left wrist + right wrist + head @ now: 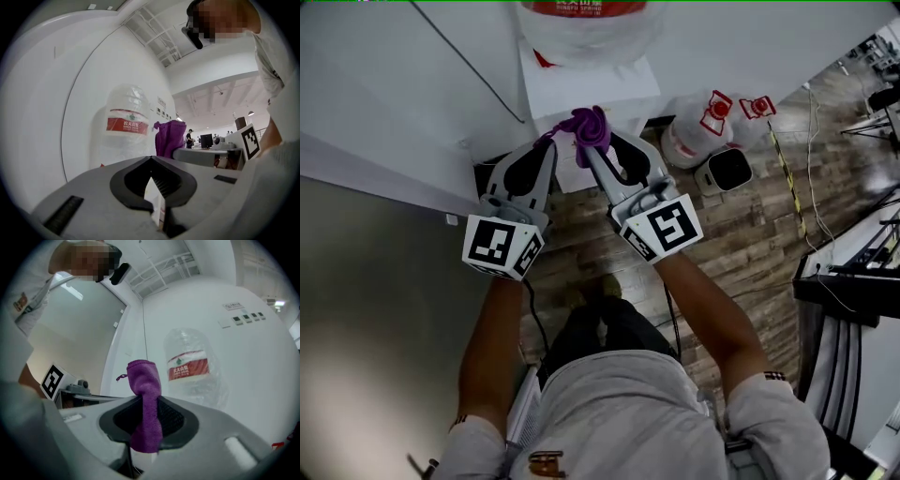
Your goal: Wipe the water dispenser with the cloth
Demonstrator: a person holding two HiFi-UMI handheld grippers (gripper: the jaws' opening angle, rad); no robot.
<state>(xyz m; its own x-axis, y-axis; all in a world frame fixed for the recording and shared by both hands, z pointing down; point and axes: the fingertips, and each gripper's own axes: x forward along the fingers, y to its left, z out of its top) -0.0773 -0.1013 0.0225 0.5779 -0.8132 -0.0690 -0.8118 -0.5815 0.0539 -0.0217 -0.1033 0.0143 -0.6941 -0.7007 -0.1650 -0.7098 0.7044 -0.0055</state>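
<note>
**Purple cloth in my right jaws, dispenser wiping looks barely started**

Purple cloth point(591, 129) first. In the head view it's bunched up at the tip of my right gripper point(592, 150), right at the front of the white water dispenser point(592, 89), just under the big bottle point(581, 19). I can't tell from up here whether the cloth is actually touching the casing. My left gripper point(551, 142) sits just beside it. Spare bottles point(701, 131) with red-and-white labels stand on the floor to the right.

In the left gripper view my jaws are pressed together on nothing. The cloth pokes up off to the right and the bottle is ahead. Its red label has white Chinese characters and a line of Latin letters, probably Nongfu Spring, but the print is tiny.

In the right gripper view my jaws are clamped on the cloth, a fold sticking up above them and a tail hanging below. Same red label, with a green logo.

My guess is the grab is done and all the wiping is left.
</note>
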